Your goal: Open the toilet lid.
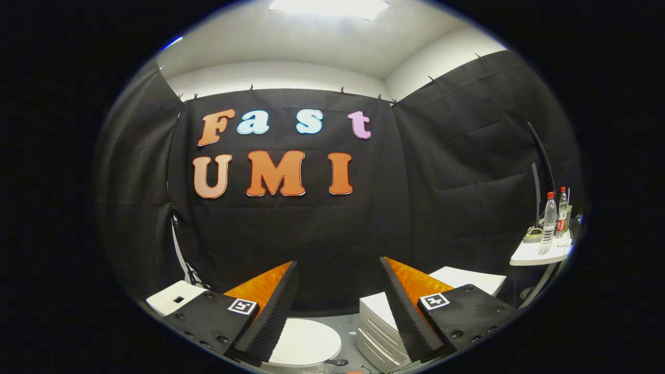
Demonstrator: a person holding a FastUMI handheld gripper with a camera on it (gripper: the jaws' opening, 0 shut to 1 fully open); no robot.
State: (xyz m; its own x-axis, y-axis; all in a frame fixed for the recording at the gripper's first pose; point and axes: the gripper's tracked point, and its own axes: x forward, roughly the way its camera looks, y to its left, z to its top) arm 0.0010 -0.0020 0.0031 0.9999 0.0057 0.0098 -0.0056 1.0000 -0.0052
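My gripper stands open, its two fingers spread wide with nothing between them. Low down, below and beyond the left finger, lies the round white toilet lid, closed flat. The left finger covers part of the lid's left side. The gripper is above the lid and well apart from it, pointing at the booth wall rather than down at the toilet.
A white drawer unit stands right of the lid, partly behind the right finger. A white box sits at the left. At the far right a small white table holds two plastic bottles.
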